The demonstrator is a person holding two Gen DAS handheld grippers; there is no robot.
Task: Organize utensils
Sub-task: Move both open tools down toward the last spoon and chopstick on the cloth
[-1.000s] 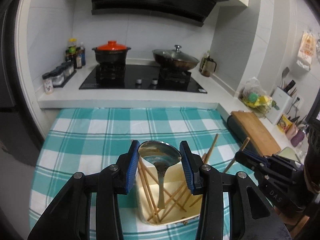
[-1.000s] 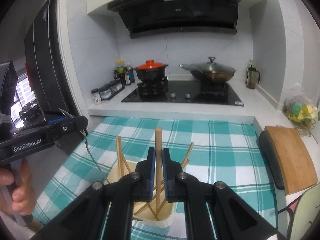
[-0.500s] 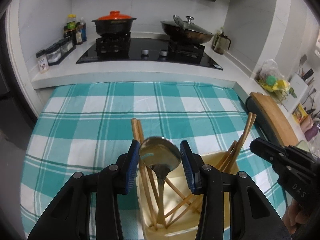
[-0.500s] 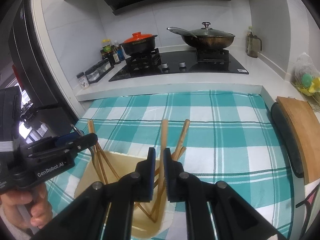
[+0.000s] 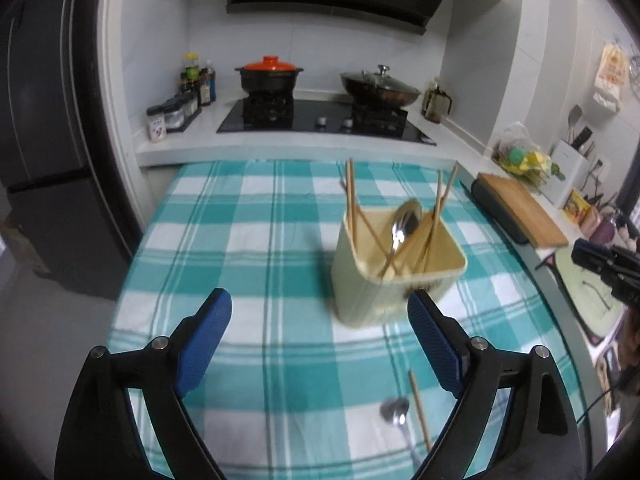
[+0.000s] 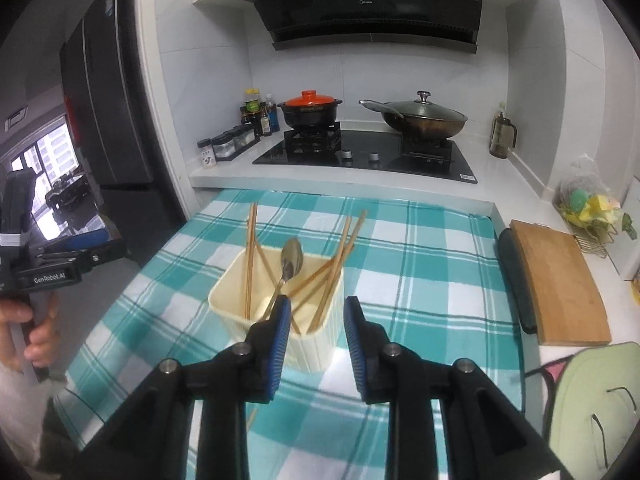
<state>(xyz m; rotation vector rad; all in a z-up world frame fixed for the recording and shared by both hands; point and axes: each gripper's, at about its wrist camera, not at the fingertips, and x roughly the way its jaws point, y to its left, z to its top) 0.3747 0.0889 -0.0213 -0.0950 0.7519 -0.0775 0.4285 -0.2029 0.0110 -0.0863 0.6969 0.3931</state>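
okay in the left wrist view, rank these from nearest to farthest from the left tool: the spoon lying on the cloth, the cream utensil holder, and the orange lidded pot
From the left tool:
1. Spoon lying on the cloth, low, just inside the right finger.
2. Cream utensil holder, mid-table, right of centre.
3. Orange lidded pot, on the stove at the back.

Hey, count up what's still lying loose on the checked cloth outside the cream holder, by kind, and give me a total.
Spoons: 1
Chopsticks: 1
Total in view: 2
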